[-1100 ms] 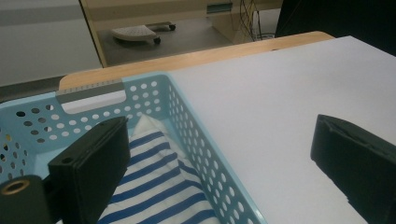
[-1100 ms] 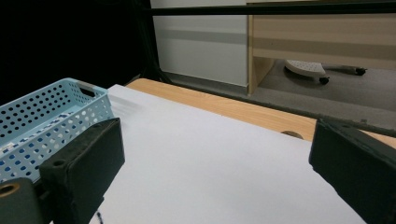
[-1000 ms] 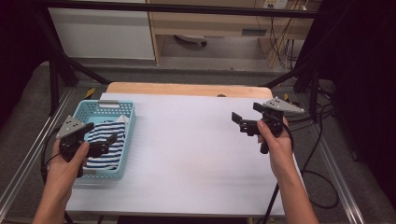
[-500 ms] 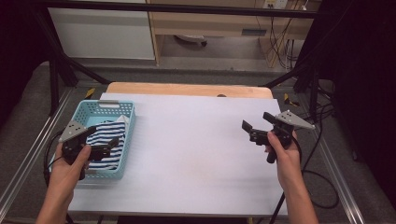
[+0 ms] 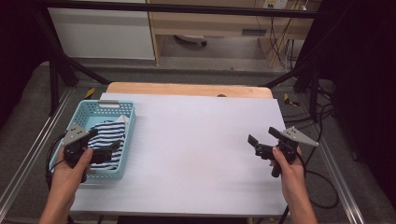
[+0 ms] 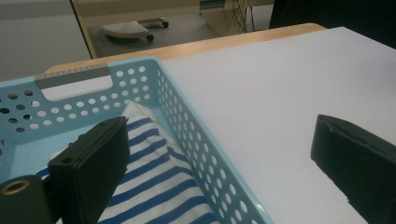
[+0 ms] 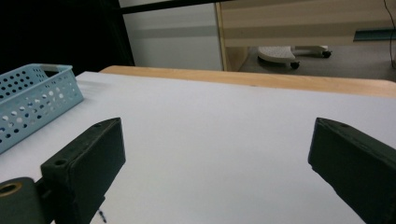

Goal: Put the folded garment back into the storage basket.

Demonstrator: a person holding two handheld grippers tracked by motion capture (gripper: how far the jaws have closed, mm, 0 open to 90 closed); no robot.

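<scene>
- Table (image 5: 196, 154): rectangular, with a smooth matte white surface. A bare wooden strip (image 5: 187, 88) runs along its far edge.
- Surroundings: dark metal frame bars (image 5: 56, 70) stand at both far corners of the table. Loose cables (image 5: 322, 186) lie on the floor to the right.
- Basket (image 5: 131, 122): light blue plastic, rectangular, walls perforated with round holes, a handle slot in the far wall. It sits at the left edge of the table.
- Cloth (image 5: 108, 140): soft fabric in blue-and-white stripes, folded or bunched, lying inside the basket.
- Left gripper (image 5: 106, 151): held over the near part of the basket. Its jaws stand wide apart with nothing between them; in the left gripper view one jaw hangs above the cloth, the other above the bare table beyond the basket wall.
- Right gripper (image 5: 261, 141): held above the right side of the table, well apart from the basket. Its jaws are spread wide and grip nothing.
</scene>
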